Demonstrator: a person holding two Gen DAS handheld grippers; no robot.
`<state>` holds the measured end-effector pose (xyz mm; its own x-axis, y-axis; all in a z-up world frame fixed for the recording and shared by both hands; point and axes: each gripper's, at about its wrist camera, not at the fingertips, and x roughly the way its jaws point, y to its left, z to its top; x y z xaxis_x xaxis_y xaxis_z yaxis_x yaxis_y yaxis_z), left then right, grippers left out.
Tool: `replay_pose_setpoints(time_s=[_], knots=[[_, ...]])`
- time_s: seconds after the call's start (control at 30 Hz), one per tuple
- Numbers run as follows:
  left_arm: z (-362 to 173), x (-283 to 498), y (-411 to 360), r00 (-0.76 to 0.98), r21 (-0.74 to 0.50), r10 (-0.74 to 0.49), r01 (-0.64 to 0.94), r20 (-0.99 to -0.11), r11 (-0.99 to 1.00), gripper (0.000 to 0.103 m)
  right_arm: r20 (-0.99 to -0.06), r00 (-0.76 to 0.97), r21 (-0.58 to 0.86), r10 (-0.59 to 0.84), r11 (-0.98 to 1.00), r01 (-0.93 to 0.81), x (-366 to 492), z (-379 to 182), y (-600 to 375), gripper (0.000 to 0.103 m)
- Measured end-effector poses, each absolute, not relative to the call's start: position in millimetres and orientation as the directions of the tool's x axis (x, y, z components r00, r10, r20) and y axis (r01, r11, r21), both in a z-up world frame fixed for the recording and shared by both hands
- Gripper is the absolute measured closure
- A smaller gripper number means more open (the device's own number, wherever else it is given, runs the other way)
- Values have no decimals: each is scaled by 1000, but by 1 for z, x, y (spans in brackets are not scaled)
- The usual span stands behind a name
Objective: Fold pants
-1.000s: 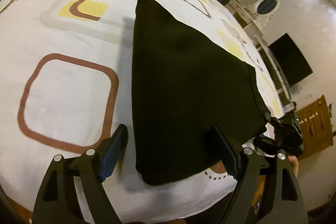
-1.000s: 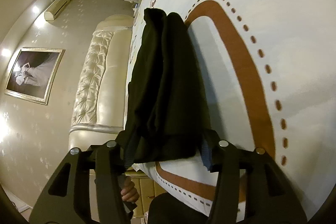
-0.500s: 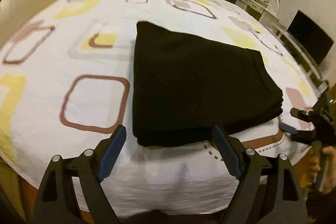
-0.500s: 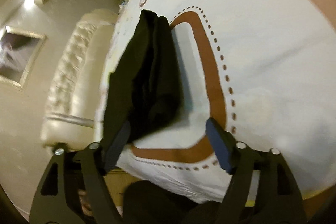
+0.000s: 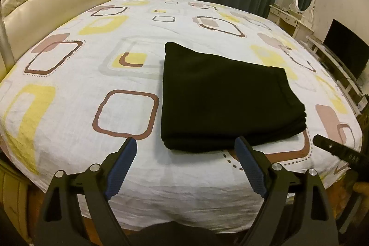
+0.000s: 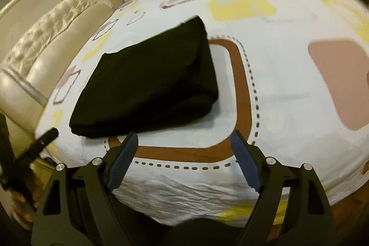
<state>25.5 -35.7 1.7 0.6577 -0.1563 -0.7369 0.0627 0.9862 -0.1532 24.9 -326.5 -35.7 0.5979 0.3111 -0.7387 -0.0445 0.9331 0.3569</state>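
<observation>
pants: black pants point(image 5: 221, 96), folded into a flat multi-layer rectangle, lying on the bed point(image 5: 69, 93) near its near edge, on the patterned sheet.
left gripper: left gripper point(image 5: 185, 167) hovers off the near edge; jaws wide, nothing between them, not touching cloth.
right gripper: right gripper point(image 6: 184, 160) also off the near edge; jaws opening, nothing between them, clear of the pants point(image 6: 147, 82). View is motion-blurred.
key relation: stack lies ahead of and above both jaws in each view. In the left view its near edge sits just past the right-hand finger; in the right view the stack is up-left of the jaws, near corner just beyond the left-hand finger.
long axis: roughly across the left view, running away up-left in the right view; judged only, fisheye bends it.
nearer hand: about even; left looks a bit more square to the near edge.
stage: judged done or nearly so. Edges stacked tidy, no loose leg showing.
next: if another fold is wanted, both jaws would need to come back in at the near edge.
containers: none seen.
risk: thick stack may slip layers if pinched at one corner.
</observation>
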Motion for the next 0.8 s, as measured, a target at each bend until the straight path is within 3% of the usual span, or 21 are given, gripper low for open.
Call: replay_pose_setpoints(time_s=[0.33, 0.8], knots=[[5, 20, -43, 676, -117, -134, 71, -725, 991, 17, -725, 654, 220, 215, 973, -75, 17, -32, -314, 12], [3, 21, -45, 682, -80, -88, 43, -726, 996, 17, -730, 651, 222, 210, 973, -64, 18, -36, -316, 12]])
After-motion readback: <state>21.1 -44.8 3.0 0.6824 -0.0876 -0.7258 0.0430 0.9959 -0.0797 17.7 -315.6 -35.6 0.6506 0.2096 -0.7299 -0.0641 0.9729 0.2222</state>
